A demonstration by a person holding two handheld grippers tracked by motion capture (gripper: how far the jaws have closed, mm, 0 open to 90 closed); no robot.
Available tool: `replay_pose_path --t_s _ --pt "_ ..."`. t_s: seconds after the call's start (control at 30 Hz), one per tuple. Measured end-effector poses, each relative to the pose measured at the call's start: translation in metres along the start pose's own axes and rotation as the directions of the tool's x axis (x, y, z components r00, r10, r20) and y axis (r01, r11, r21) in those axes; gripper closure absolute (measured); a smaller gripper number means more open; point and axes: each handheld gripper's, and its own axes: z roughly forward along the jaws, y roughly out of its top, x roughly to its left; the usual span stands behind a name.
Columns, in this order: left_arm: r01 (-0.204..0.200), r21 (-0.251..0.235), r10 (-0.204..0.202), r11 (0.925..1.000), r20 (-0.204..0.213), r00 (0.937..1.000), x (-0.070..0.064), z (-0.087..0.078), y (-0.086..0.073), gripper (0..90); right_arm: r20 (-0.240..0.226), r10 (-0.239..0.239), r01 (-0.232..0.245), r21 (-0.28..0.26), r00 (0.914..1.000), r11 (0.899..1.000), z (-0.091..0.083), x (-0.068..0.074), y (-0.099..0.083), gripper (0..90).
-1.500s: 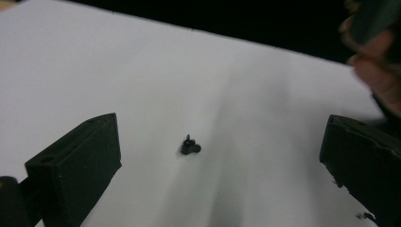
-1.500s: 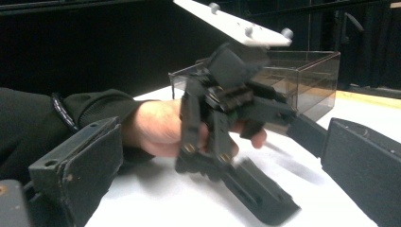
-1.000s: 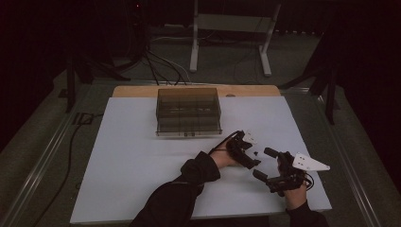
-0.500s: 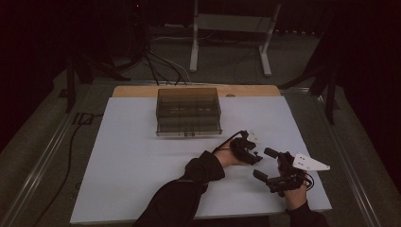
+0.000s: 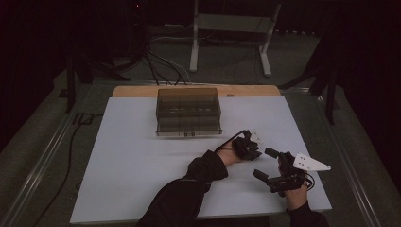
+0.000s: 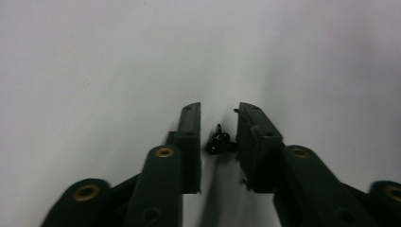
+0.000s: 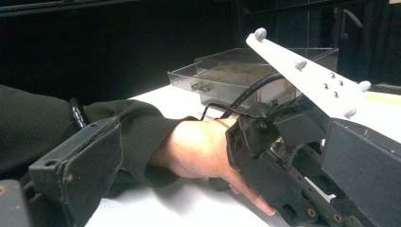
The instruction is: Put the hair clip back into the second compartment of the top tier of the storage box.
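- High view: the left hand-held gripper (image 5: 247, 145) sits low over the white-topped desk (image 5: 118, 156), well in front of the smoky transparent plastic compartment box (image 5: 188, 111) that stands near the desk's far edge. Compared with the frame a second ago, it has edged slightly to the right and down toward the desk surface. The right hand-held gripper (image 5: 269, 165), carrying its grey three-cornered plate, stays put just beside it, jaws spread and empty.
- Left gripper view: the left hand-held gripper (image 6: 218, 127) points down at the bare desk (image 6: 94, 71), its jaws parted by a narrow gap around a small black, tangled-looking object (image 6: 218, 141) lying on the surface. The jaws bracket it but have not closed; the object looks free, so a pickup appears to be the step at hand.
- Right gripper view: the right hand-held gripper's jaws stand wide apart at the frame edges, holding nothing. Between them show the person's left hand (image 7: 198, 146) in a dark sleeve, its gripper, and the compartment box (image 7: 246, 75) behind.
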Motion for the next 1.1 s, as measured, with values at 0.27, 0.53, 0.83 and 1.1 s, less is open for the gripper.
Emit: replay_pose_path --t_s 0.27,0.53,0.83,1.1 --pt "0.008 0.005 -0.008 1.0000 0.007 0.9999 0.001 -0.001 0.001 77.1 0.001 0.002 -0.002 0.002 1.0000 1.000 0.000 0.000 0.000 0.0" --pt "0.021 0.003 -0.021 0.9998 0.006 0.9998 0.002 -0.007 0.002 77.3 -0.001 0.008 -0.008 -0.001 1.0000 1.000 0.000 -0.001 0.000 0.0" --pt "0.013 0.001 -0.013 0.9999 0.008 0.9999 0.000 -0.021 0.002 77.4 0.001 0.013 -0.013 0.001 0.9999 1.000 0.001 -0.001 -0.001 0.0" --pt "0.012 0.011 -0.012 0.9999 0.011 0.9999 0.000 -0.030 0.000 77.4 0.002 0.015 -0.015 -0.002 0.9999 1.000 0.000 -0.002 -0.001 0.0"
